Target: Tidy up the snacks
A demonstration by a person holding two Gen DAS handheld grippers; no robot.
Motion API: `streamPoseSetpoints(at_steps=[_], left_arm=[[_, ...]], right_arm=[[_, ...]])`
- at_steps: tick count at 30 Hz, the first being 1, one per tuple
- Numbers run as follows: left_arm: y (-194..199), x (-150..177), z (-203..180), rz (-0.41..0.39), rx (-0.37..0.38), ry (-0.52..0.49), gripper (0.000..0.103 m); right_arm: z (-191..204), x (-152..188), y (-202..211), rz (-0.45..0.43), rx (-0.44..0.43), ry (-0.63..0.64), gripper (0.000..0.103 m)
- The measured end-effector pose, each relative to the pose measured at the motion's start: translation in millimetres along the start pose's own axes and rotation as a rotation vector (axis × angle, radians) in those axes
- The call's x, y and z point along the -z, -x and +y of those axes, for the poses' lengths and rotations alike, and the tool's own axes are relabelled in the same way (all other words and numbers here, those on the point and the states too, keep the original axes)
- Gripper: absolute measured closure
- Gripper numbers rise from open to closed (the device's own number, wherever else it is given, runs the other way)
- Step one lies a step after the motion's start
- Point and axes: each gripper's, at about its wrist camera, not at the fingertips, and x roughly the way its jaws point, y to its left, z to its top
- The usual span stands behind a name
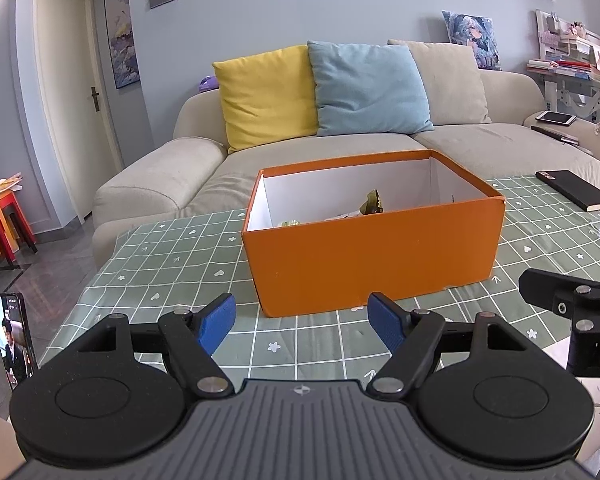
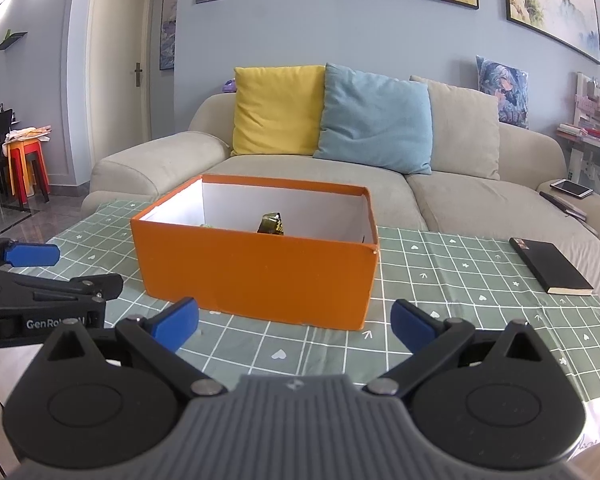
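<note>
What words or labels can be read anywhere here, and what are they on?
"GenRo…": white letters on the left tongs, seen from the right camera; the rest is cut off.
Phone screen: small text at the top, too blurred to read.
Black book: a small mark on one corner, unreadable.
Orange box: no text visible.
Snack wrapper in the box: print too small to read.

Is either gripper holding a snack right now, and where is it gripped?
Nothing is held. Left gripper and right gripper are both open and empty, short of the box.
</note>
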Motion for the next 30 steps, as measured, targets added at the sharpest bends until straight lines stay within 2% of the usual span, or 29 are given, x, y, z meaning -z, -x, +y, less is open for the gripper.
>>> streamPoseSetpoints(at_steps=[30], left_arm=[[-3.6, 0.9, 1.7, 0.028, 0.003, 0.021, 0.015]], right_arm=[[-2.6, 1.8, -2.0, 0.007, -0.001, -0.006, 0.004]])
